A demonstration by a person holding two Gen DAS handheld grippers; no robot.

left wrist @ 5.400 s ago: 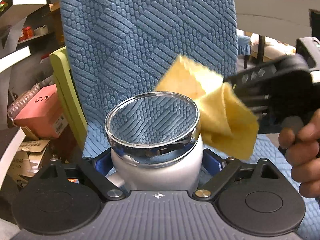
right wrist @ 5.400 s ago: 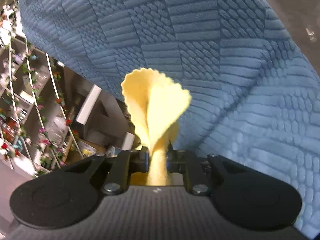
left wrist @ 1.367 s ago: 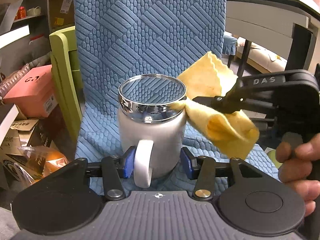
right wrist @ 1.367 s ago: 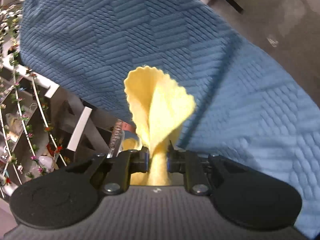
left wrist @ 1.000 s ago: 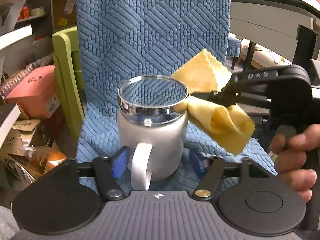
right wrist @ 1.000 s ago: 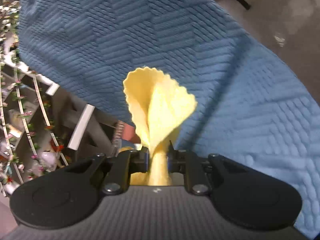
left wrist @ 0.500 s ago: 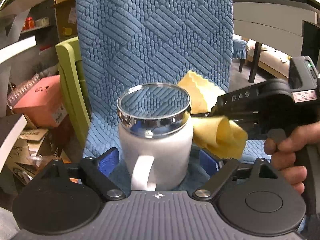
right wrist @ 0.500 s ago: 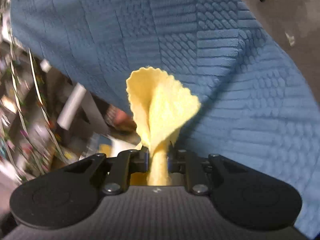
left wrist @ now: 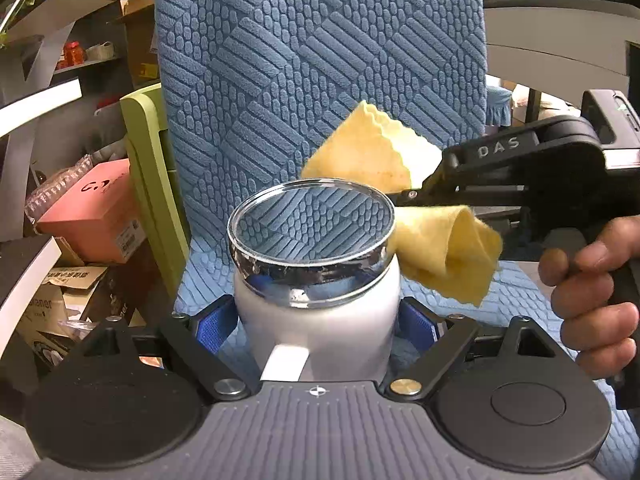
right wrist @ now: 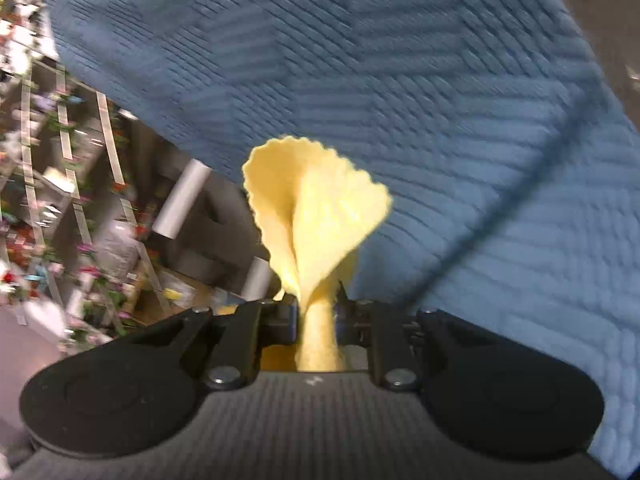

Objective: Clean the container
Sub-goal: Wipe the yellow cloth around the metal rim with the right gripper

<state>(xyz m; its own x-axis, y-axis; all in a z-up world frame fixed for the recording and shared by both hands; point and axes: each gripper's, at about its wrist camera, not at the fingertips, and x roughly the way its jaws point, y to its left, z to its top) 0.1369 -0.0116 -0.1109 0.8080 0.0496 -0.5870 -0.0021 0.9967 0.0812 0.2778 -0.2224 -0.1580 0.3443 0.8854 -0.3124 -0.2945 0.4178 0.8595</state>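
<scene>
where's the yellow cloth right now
In the left wrist view the yellow cloth is pinched in the right gripper, just right of the white mug and touching its chrome rim, in front of the blue chair cover.

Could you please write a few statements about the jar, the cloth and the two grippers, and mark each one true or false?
1. The left gripper has its jaws closed on the white jar. True.
2. The right gripper is empty. False: its jaws pinch a yellow cloth.
3. The jar carries a chrome-rimmed glass lid. True.
4. The cloth lies flat on top of the lid. False: it hangs beside the lid's rim, at the jar's right side.
5. The jar's handle faces the left wrist camera. True.
6. A red chair stands behind the jar. False: the blue textured chair cover is behind it.
</scene>
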